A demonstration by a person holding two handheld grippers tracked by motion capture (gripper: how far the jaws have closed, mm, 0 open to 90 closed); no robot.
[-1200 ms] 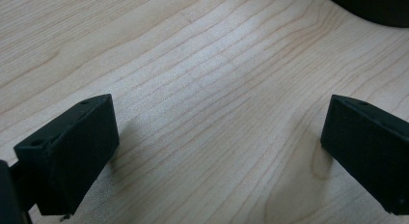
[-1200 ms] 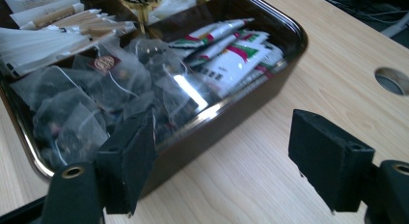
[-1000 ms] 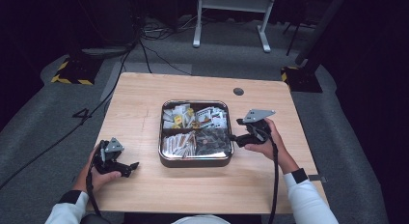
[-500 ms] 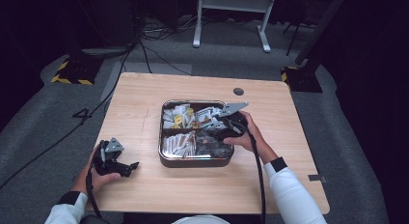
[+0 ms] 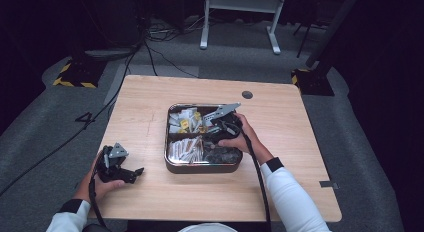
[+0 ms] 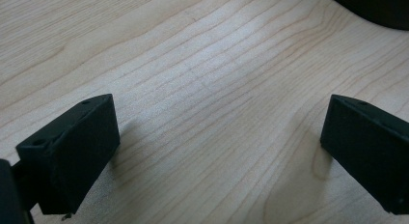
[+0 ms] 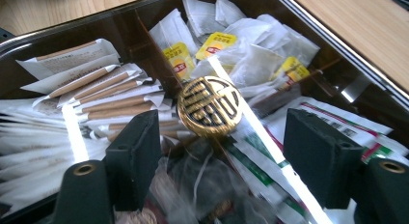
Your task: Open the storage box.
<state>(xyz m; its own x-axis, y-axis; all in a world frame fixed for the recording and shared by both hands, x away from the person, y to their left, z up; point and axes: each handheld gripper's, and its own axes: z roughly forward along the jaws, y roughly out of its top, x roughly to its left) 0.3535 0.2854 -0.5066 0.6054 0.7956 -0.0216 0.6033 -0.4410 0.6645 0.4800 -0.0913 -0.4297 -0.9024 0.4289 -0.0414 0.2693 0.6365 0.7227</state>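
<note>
Brass round knob (image 7: 210,106) at the glass-lidded metal tray's (image 5: 172,165) centre now sits between our right gripper's (image 7: 222,156) narrowing, still-apart jaws after crossing in; left gripper (image 6: 217,151) gapes, parked near-left.

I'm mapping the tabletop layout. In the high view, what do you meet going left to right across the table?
left gripper → metal tray → right gripper over the tray → dark round hole in the tabletop

A pale wooden table (image 5: 150,117) sits on grey carpet (image 5: 45,127) — black cables (image 5: 160,54) snake across the floor behind it. Beyond, a white metal stand (image 5: 240,12); yellow-and-black striped blocks (image 5: 75,74) flank the far corners — left and right.
</note>
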